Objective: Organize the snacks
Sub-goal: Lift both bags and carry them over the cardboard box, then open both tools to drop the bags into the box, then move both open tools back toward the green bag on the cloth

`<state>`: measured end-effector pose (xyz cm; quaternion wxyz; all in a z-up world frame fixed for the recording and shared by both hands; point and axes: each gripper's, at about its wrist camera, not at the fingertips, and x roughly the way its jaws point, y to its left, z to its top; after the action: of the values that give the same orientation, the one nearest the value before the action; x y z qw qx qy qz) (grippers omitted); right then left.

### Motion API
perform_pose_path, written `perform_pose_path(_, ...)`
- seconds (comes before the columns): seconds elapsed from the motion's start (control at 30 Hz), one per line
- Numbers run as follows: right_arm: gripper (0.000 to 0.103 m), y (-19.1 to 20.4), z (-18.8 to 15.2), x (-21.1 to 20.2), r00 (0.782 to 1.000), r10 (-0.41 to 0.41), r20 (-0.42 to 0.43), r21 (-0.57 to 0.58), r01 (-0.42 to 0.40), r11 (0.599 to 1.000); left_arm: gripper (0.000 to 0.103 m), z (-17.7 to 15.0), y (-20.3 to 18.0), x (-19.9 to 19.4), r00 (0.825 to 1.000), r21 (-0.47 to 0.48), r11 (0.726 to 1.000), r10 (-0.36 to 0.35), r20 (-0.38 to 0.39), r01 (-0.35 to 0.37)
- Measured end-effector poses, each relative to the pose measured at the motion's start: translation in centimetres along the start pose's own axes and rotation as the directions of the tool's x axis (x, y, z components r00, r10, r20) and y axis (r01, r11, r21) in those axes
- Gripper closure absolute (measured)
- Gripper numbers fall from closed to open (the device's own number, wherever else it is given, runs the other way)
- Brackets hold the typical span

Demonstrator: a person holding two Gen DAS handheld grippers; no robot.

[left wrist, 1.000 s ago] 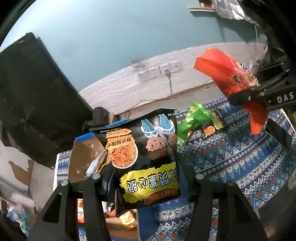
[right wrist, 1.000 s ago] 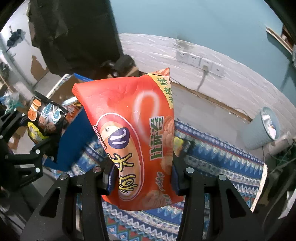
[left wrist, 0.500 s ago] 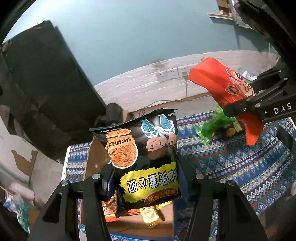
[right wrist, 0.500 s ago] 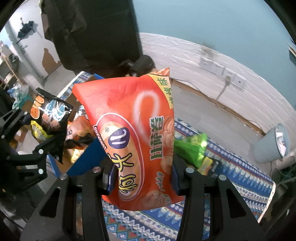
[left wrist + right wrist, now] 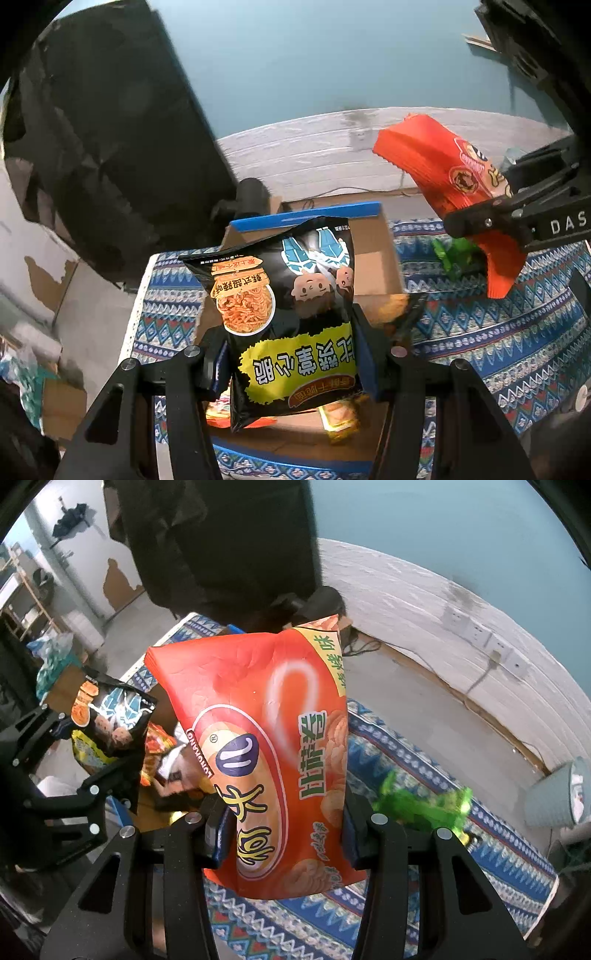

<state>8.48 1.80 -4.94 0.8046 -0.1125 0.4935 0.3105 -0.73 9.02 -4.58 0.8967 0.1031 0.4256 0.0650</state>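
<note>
A black snack bag (image 5: pixel 291 317) is clamped between the jaws of the left gripper (image 5: pixel 291 365) and hangs directly above the open cardboard box (image 5: pixel 373 254), in which other packets lie. An orange chip bag (image 5: pixel 273 760) is pinched by the right gripper (image 5: pixel 282 834), held over the patterned cloth (image 5: pixel 406 904) beside the box. A green packet (image 5: pixel 421 808) lies on the cloth beyond. If the orange bag is released here, the box would probably be missed; a light inflated bag may also slip or drift.
</note>
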Motion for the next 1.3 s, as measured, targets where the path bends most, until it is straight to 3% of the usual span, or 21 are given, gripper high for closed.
perform_pose_path(0.27, 0.057, 1.8, 1.8, 3.4, 0.999, 0.022, -0.046, -0.021, -0.023, 1.000, 0.047, -1.3, 4.6, 1.5, 0.999, -0.096, 0.995, 0.016, -0.046, -0.021)
perform_pose_path(0.6, 0.057, 4.2, 3.9, 7.2, 0.995, 0.043, -0.090, -0.026, -0.045, 0.999, 0.047, -2.3, 6.7, 3.7, 0.994, -0.131, 0.990, 0.047, -0.099, -0.060)
perform_pose_path(0.77, 0.052, 5.5, 4.3, 8.4, 0.993, 0.049, -0.106, -0.045, -0.054, 0.998, 0.046, -2.3, 7.5, 4.3, 0.991, -0.161, 0.985, 0.044, -0.129, -0.065)
perform_pose_path(0.8, 0.045, 5.6, 4.3, 8.4, 0.993, 0.050, -0.109, -0.050, -0.056, 0.997, 0.046, -2.3, 7.7, 4.4, 0.990, -0.171, 0.983, 0.040, -0.135, -0.064)
perform_pose_path(0.83, 0.037, 5.7, 4.3, 8.4, 0.993, 0.051, -0.110, -0.054, -0.057, 0.997, 0.045, -2.3, 7.8, 4.5, 0.989, -0.179, 0.982, 0.035, -0.140, -0.061)
perform_pose_path(0.93, 0.030, 6.0, 4.3, 7.8, 0.995, 0.037, -0.092, -0.069, -0.043, 0.997, 0.037, -2.4, 8.0, 4.3, 0.990, -0.195, 0.979, 0.033, -0.138, -0.060)
perform_pose_path(1.07, 0.029, 6.0, 4.3, 7.2, 0.995, 0.046, -0.083, -0.069, -0.052, 0.996, 0.030, -2.1, 7.8, 3.7, 0.991, -0.182, 0.980, 0.064, -0.114, -0.084)
perform_pose_path(1.3, 0.029, 5.1, 3.6, 5.7, 0.997, 0.025, -0.067, -0.076, -0.030, 0.997, 0.024, -1.7, 6.4, 3.0, 0.995, -0.149, 0.987, 0.049, -0.091, -0.062)
